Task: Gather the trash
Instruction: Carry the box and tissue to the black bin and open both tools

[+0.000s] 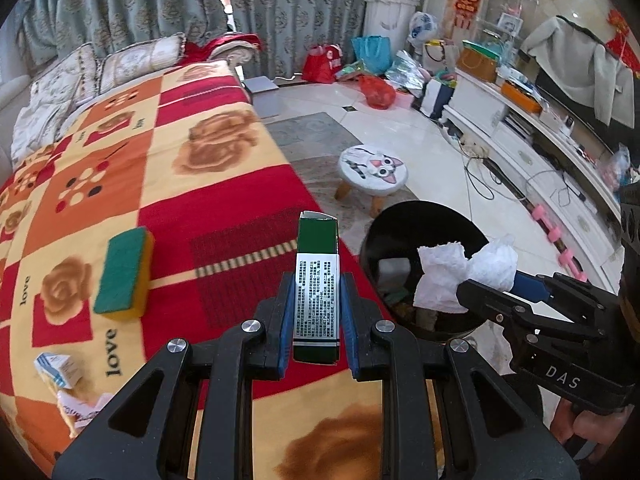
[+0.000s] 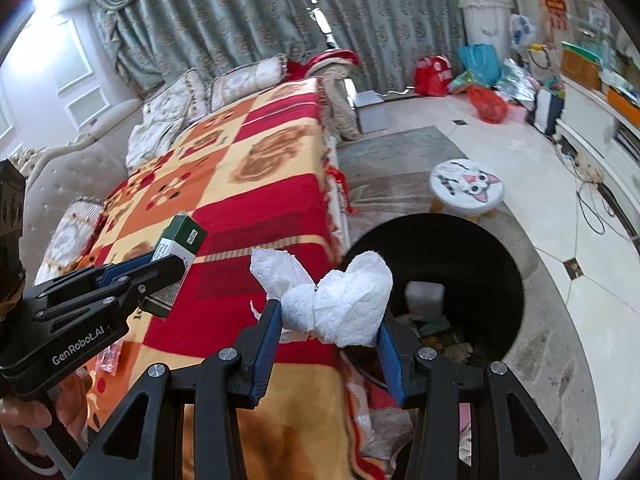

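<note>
My left gripper [image 1: 316, 280] is shut on a green carton [image 1: 317, 288] with a white printed label, held upright above the patterned blanket [image 1: 180, 160]; the carton also shows in the right wrist view [image 2: 180, 240]. My right gripper [image 2: 328, 312] is shut on a crumpled white tissue [image 2: 340, 304], held over the rim of the black trash bin [image 2: 480, 240]. In the left wrist view the tissue [image 1: 464, 268] hangs over the bin [image 1: 400, 224], which holds some trash. A small blue-and-white box [image 1: 60, 370] and torn wrapper scraps [image 1: 80, 408] lie on the blanket at lower left.
A green-and-yellow sponge [image 1: 126, 274] lies on the blanket. A cat-face stool [image 1: 372, 170] stands on the tiled floor beyond the bin. Bags [image 1: 376, 92] clutter the far floor. A white TV cabinet [image 1: 540, 152] runs along the right. Pillows [image 1: 92, 72] line the sofa.
</note>
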Available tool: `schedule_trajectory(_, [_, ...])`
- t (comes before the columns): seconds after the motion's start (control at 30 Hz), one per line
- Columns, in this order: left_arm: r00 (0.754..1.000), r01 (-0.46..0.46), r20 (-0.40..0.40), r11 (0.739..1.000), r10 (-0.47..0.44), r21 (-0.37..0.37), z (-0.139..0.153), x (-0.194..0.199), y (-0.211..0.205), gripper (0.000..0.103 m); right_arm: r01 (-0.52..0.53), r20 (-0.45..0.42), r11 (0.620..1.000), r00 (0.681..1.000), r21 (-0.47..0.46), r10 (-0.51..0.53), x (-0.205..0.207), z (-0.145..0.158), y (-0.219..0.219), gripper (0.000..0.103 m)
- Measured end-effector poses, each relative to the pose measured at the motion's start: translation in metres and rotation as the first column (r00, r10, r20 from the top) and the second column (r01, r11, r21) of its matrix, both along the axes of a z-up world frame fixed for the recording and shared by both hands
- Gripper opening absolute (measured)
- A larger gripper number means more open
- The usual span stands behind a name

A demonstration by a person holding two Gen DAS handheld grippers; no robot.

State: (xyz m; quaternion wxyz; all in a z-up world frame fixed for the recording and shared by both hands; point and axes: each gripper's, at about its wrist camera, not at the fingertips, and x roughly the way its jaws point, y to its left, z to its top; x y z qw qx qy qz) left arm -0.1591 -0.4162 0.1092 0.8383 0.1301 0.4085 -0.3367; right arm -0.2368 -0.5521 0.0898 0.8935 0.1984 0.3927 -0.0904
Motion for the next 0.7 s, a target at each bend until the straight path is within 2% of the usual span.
schedule_trajectory(0.37, [0.999,0.045,-0.026,0.999,-0.045,0.011,-0.012,-0.002,-0.044,0.019,0.079,-0.029,0.997,0.996,0.004,-0.079,-0.013,-0.012,-0.037,0.044])
schedule_trajectory(0.7, [0.997,0.07,-0.047,0.997,-0.069,0.021,-0.023,0.0,-0.067,0.019,0.127,-0.065,0.992,0.99,0.019,-0.125,-0.019,-0.027,-0.062,0.044])
